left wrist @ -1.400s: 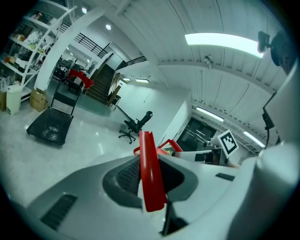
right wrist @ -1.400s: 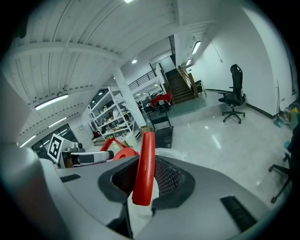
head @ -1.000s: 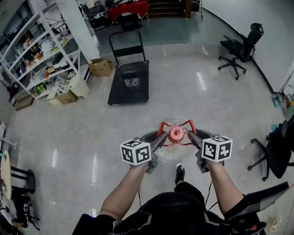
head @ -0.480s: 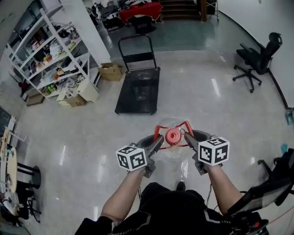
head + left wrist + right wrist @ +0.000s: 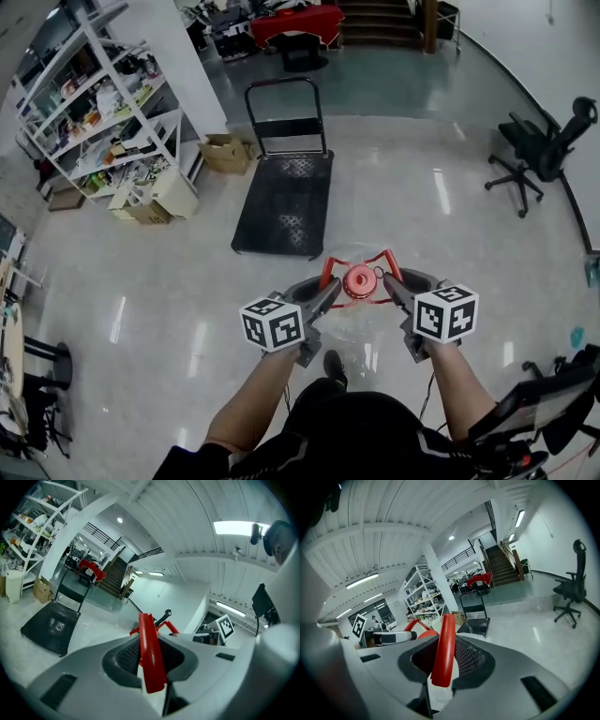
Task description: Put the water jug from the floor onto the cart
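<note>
Cart (image 5: 281,202) closer now. Your left hand-held gripper (image 5: 328,289), right hand-held gripper (image 5: 387,283) each clamp water jug (image 5: 359,281) handle (image 5: 149,658); sway may slip it.

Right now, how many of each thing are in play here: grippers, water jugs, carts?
Grippers: 2, the left gripper and the right gripper, both shut on the water jug
Water jug: 1
Cart: 1
Total: 4

The room is bright. Long ceiling lights (image 5: 239,527) glow at 1 o'clock. The shiny floor (image 5: 141,281) shows white glare streaks. Every picture bends round at the edges, and the claw views have dark corners.
</note>
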